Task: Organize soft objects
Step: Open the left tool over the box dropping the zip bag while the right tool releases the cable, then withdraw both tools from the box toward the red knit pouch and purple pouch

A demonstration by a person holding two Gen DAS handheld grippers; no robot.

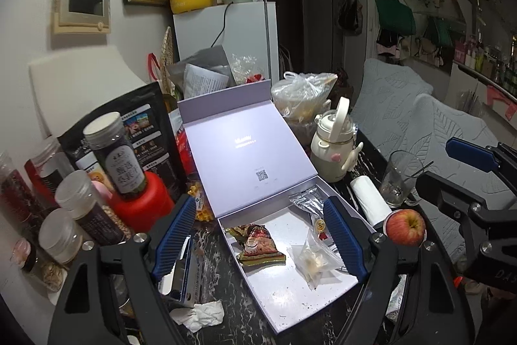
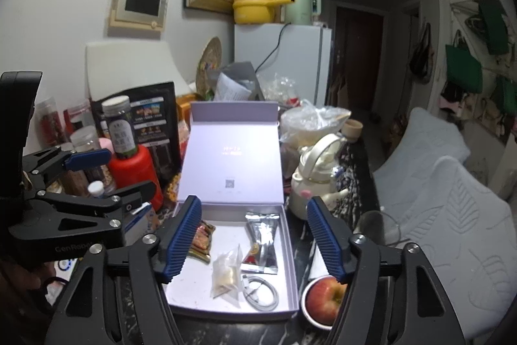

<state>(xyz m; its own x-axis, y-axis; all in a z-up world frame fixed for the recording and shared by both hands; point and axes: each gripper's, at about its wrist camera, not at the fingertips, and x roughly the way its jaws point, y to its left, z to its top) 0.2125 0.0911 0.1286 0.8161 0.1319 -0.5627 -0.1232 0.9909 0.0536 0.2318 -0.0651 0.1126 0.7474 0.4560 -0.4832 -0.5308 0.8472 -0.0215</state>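
Observation:
An open lavender box [image 1: 284, 290] [image 2: 200, 296] lies on the dark marble table with its lid standing up behind it. Inside lie a red-gold snack packet [image 1: 258, 246] [image 2: 202, 240], a clear bag of pale pieces [image 1: 315, 261] [image 2: 226, 274], a silver pouch [image 1: 307, 199] [image 2: 261, 238] and a white cable [image 2: 261, 293]. My left gripper [image 1: 258, 235] [image 2: 119, 173] hangs open above the box's near left part, holding nothing. My right gripper [image 2: 253, 238] [image 1: 452, 167] is open too, above the box's near edge, with nothing between its blue pads.
Jars [image 1: 113, 157], a red bottle [image 1: 142, 209] and a black pouch [image 1: 139, 118] crowd the table's left. To the right are a cream kettle-shaped bottle [image 1: 332, 144], a glass [image 1: 400, 177], a white roll [image 1: 371, 199] and an apple [image 1: 405, 227] [image 2: 324, 293]. A crumpled tissue [image 1: 197, 314] lies in front. A grey sofa [image 2: 452, 215] is further right.

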